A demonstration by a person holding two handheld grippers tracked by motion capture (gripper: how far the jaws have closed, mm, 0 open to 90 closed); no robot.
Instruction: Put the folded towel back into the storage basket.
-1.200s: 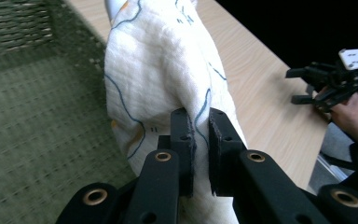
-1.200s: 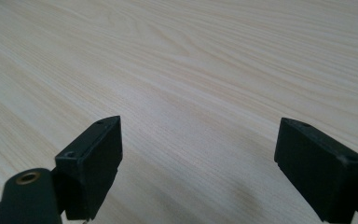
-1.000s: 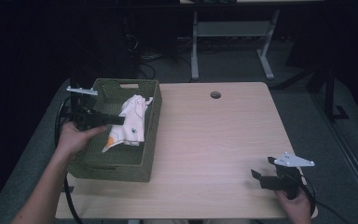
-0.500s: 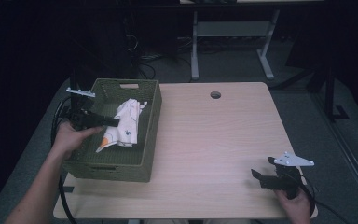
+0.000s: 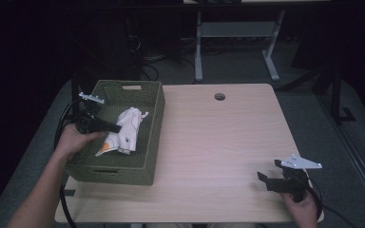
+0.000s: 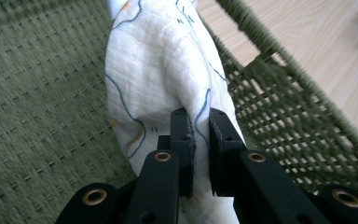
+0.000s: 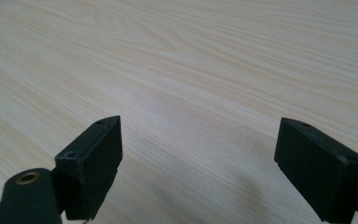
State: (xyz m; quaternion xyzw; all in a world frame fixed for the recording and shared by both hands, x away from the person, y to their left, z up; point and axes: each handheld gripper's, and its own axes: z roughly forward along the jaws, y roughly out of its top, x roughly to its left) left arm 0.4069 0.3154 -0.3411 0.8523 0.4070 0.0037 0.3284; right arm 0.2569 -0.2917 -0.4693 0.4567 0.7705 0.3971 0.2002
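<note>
A dim room lies behind a pale wooden desk (image 5: pixel 228 142), and at the desk's left edge stands a green woven basket (image 5: pixel 153 102) with open lattice walls. Inside the basket is a white cloth (image 5: pixel 126 135) printed with thin blue lines and small orange marks, bunched into a loose roll near the right-hand wall. The left gripper (image 6: pixel 200 135) reaches into the basket with its jaws closed on a fold of this cloth, a narrow pinch of fabric between them while the rest hangs free below and beside. The cloth looks light, thin and quite limp, so it should drape and stretch out under its own weight when raised, and a pinch on one fold will likely let the bundle unroll; it is not fragile, but a loose end could snag on the basket's weave. A hold deeper into the gathered folds, taking several layers at once, would probably carry it more surely than a single edge. The right gripper (image 5: pixel 278 179) rests low over the bare desk near the front right corner, well apart from the basket, its jaws wide open and empty.
</note>
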